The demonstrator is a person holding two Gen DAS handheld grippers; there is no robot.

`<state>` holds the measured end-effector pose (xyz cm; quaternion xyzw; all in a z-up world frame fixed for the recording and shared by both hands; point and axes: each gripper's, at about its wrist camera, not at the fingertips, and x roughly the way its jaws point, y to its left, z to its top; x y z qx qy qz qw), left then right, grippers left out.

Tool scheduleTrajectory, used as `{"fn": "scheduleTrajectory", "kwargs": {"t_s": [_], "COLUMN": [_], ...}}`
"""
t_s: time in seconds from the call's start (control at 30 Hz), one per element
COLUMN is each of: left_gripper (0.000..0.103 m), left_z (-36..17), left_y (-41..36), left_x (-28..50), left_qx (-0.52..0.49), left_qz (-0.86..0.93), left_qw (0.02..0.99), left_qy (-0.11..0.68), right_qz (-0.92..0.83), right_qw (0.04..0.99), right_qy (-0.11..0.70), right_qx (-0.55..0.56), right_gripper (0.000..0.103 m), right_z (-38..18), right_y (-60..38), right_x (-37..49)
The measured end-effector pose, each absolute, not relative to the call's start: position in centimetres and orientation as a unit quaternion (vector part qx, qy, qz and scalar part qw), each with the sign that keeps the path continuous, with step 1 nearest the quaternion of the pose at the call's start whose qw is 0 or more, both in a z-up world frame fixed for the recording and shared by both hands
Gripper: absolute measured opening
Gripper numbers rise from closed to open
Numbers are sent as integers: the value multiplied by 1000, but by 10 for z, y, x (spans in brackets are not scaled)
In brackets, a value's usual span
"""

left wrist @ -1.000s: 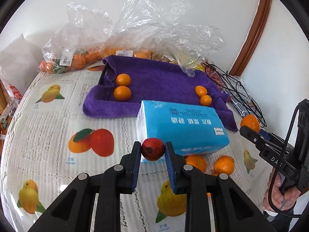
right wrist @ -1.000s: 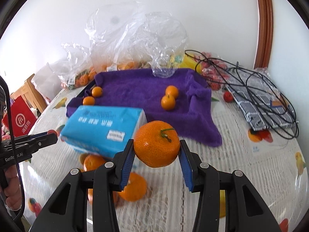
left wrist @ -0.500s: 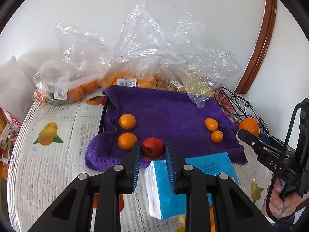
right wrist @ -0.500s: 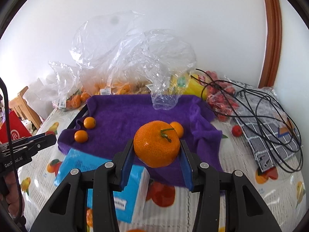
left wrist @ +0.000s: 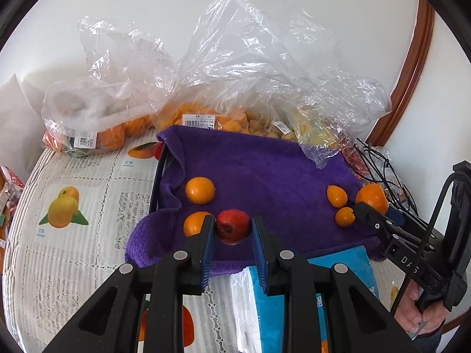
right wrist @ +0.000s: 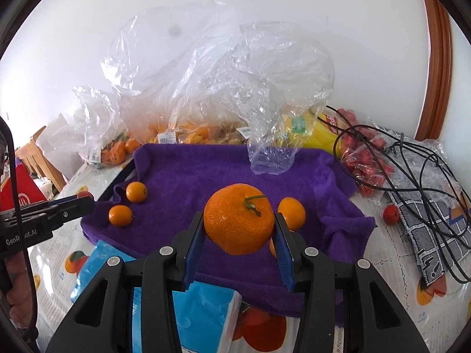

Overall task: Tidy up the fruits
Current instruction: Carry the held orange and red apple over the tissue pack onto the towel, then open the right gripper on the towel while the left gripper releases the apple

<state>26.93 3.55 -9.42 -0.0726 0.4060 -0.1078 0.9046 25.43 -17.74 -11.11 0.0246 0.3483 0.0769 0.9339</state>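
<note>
Two fruits are held above the purple towel (left wrist: 265, 170), one in each gripper. The left gripper (left wrist: 232, 232) is clamped narrowly on a small red fruit (left wrist: 234, 226), glossy, dark red and roundish, with a dimpled end that faces the camera; its shape is too nearly round to give a long axis. It hangs over the near left part of the towel, just beside two small oranges (left wrist: 200, 189) that lie there. The right gripper (right wrist: 240, 232) grips a tangerine (right wrist: 238, 222) between its blue pads (right wrist: 192, 250); the fruit is bright orange, pebbled and slightly flattened, wider than tall, with its short green stem up and tipped toward the camera. It is over the near right part of the towel, in front of another small orange (right wrist: 291, 213). Clear plastic bags (left wrist: 259, 67) of oranges lean against the wall behind the towel. A blue tissue pack (right wrist: 188, 314) lies on the tablecloth at the towel's near edge. Tangled black cables (right wrist: 412, 173) lie to the right of the towel.
</note>
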Motion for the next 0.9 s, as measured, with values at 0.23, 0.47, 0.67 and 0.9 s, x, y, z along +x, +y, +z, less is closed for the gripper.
{"fn": "scheduleTrajectory", "kwargs": {"t_s": [0.23,0.47,0.67,0.9], "left_gripper": [24,24,24,24], "left_z": [-101,-109,-114,-122], "left_y": [32,31,28,29], "left_x": [271,277,278,281], "left_qx": [-63,-61,-55,-64], "left_qz": [-105,-101,-97,-98], "left_qw": [903,899,897,892], "left_qy": [413,422,427,436], "right_qz": [70,71,69,68], "right_qw": [929,923,919,915], "right_qy": [363,377,388,397], "right_qx": [29,28,27,29], "right_gripper": [45,45,45,45], "right_z": [-126,-134,-140,-142], "right_y": [-183,-180,-178,-181], "right_x": [260,261,262,265]}}
